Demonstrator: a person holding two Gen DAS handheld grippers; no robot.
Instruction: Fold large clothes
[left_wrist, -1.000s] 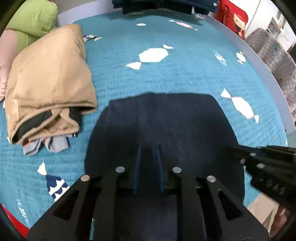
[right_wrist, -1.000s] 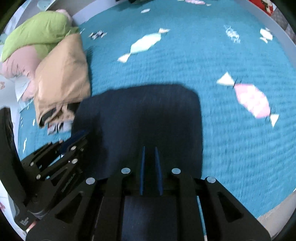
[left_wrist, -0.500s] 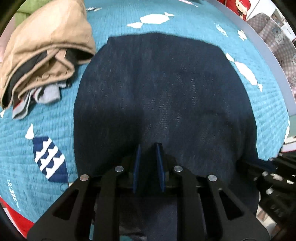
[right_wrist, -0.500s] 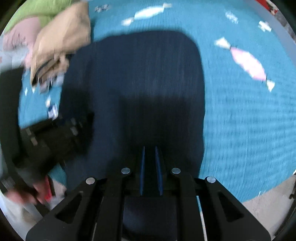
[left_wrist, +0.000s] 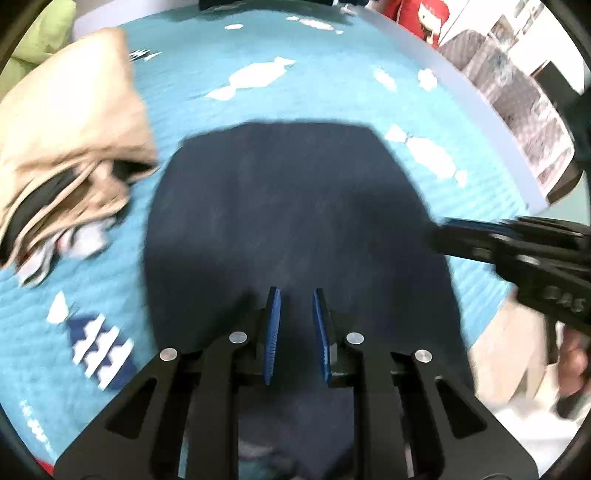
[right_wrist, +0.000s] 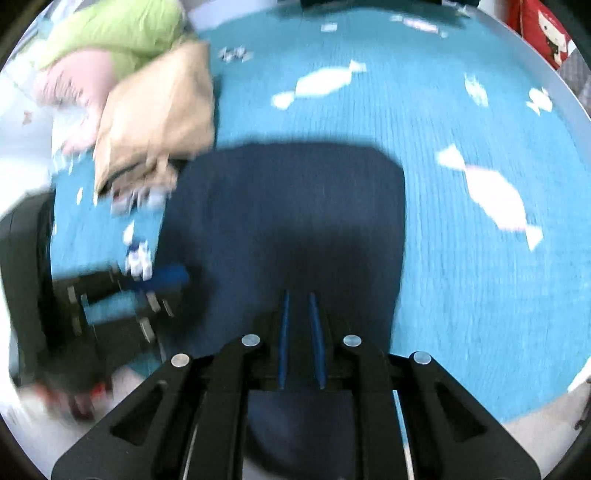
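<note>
A: Where does the garment sit?

B: I log the dark navy folded cloth garment (left_wrist: 291, 206) spread on the teal quilted bedspread with white candy shapes (left_wrist: 332, 88). It runs from the middle of the left wrist view down to 6 o'clock, its far edge straight and toward 12 o'clock.

A: Left tool?

B: My left gripper (left_wrist: 297, 326) has its blue pads a narrow gap apart, with navy fabric running between them. I read it as clamped on the near hem, though the view is blurred. The same tool shows in the right wrist view at 8 o'clock (right_wrist: 147, 291), smeared, at the garment's edge.

A: Right tool?

B: My right gripper (right_wrist: 298, 332) has its pads almost together, a thin strip of the dark cloth between them; I record it as pinching the garment's near edge. From the left wrist view it enters at 3 o'clock (left_wrist: 454, 236), its tip touching the garment's right border, with a person's hand (left_wrist: 572, 363) behind it at 4 o'clock.

A: Anything else on the bed?

B: A tan folded fabric garment (left_wrist: 70, 140) lies at 9 to 10 o'clock, just beside the navy one. A green cushion (right_wrist: 118, 29) and a pink one (right_wrist: 79, 88) sit beyond it at 10 to 11 o'clock in the right wrist view.
</note>
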